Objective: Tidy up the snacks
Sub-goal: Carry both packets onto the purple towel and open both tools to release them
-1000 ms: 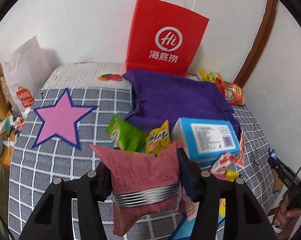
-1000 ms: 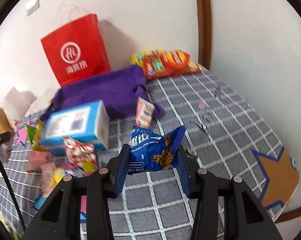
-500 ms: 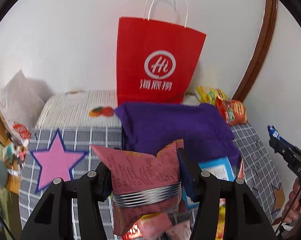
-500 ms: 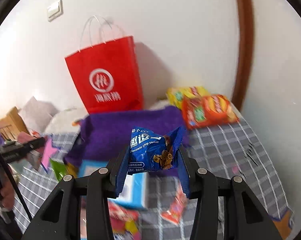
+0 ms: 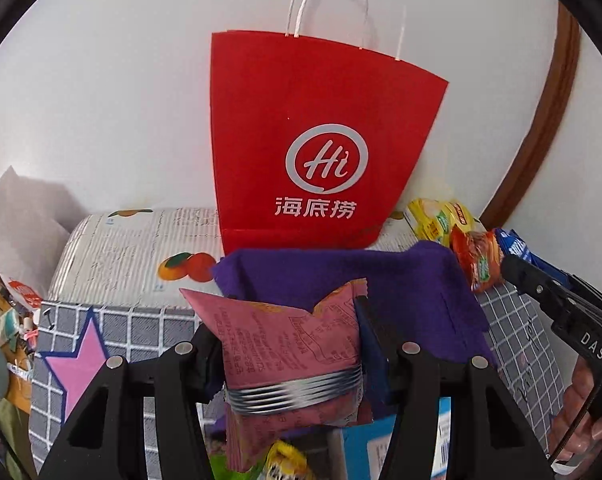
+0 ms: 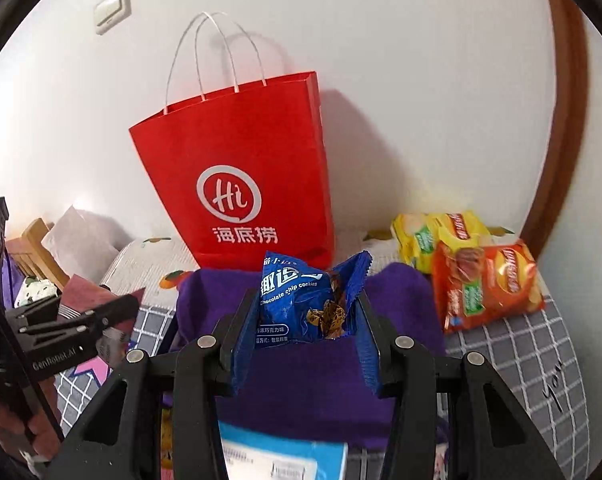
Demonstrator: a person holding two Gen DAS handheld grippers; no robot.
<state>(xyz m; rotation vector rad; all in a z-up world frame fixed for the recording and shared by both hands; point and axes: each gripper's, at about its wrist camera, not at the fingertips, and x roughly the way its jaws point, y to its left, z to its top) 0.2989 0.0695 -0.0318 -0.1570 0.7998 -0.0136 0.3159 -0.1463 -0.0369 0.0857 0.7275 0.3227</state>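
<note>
My left gripper (image 5: 291, 364) is shut on a pink snack packet (image 5: 293, 356), held up above the bed. My right gripper (image 6: 305, 332) is shut on a blue chocolate chip cookie packet (image 6: 301, 308). A red paper bag (image 5: 313, 148) with white handles stands upright against the wall straight ahead of both, also the red paper bag (image 6: 241, 184) in the right wrist view. A purple cloth (image 5: 413, 284) lies in front of it. The right gripper (image 5: 541, 280) shows at the left view's right edge, the left gripper (image 6: 85, 320) at the right view's left edge.
Yellow and orange chip bags (image 6: 481, 276) lie right of the red bag on the grey checked cover (image 6: 521, 360). A blue box (image 6: 281, 460) and more loose snacks lie below the grippers. A white plastic bag (image 5: 21, 224) sits at the far left. A brown door frame (image 6: 565, 120) runs up the right.
Both grippers have risen and moved toward the red bag, which now looms larger. The loose snacks and blue box have slid down out of the middle. Both grips are unchanged.
</note>
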